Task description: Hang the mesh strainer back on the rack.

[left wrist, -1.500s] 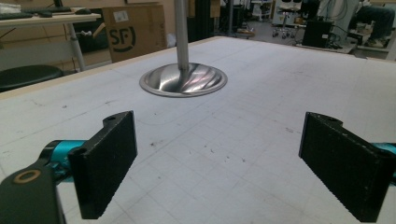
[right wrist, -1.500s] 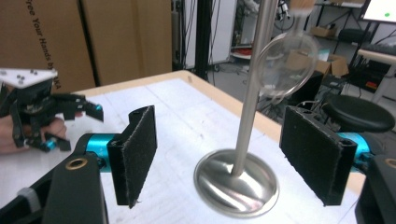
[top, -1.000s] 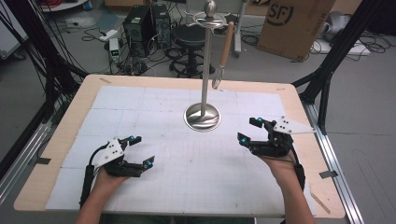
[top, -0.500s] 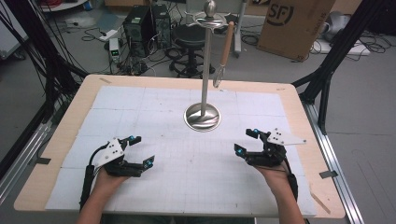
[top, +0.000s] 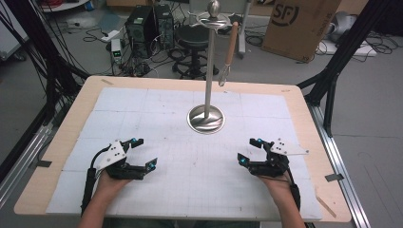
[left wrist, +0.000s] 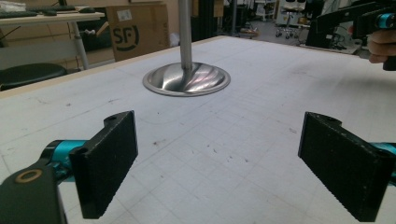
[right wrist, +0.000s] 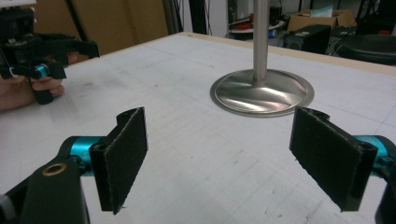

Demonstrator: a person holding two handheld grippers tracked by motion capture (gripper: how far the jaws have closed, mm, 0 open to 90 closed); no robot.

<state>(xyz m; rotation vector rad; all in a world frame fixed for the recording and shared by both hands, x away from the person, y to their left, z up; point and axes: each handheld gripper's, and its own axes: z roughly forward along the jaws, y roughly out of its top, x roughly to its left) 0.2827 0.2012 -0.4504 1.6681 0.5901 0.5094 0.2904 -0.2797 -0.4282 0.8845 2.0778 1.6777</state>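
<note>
— From the high view, what do we have? 
— We see the left gripper (top: pixel 138 153) and the right gripper (top: pixel 250 151) resting low on the white gridded mat (top: pixel 157 109), well apart. Both stand wide open and hold nothing; the right one's jaws have just been opening, with nothing between them. Between and beyond them stands the polished steel stand with a round base (top: pixel 206 118). A wooden-handled utensil (top: pixel 228 50) hangs from its top ring.

— And the left gripper view? 
— Its black ribbed pads (left wrist: pixel 109 161) spread wide over bare mat, the steel base (left wrist: pixel 187 79) ahead; the other gripper (left wrist: pixel 359 21) sits at far right.

— The right gripper view? 
— Same picture: the pads (right wrist: pixel 123 154) parted and empty, the base (right wrist: pixel 261 95) near ahead.

— Which step is this? 
— We judge it a starting pose — nothing has been grasped. Next, one gripper must rise toward the hanging utensil and close on its handle without knocking the stand.
</note>
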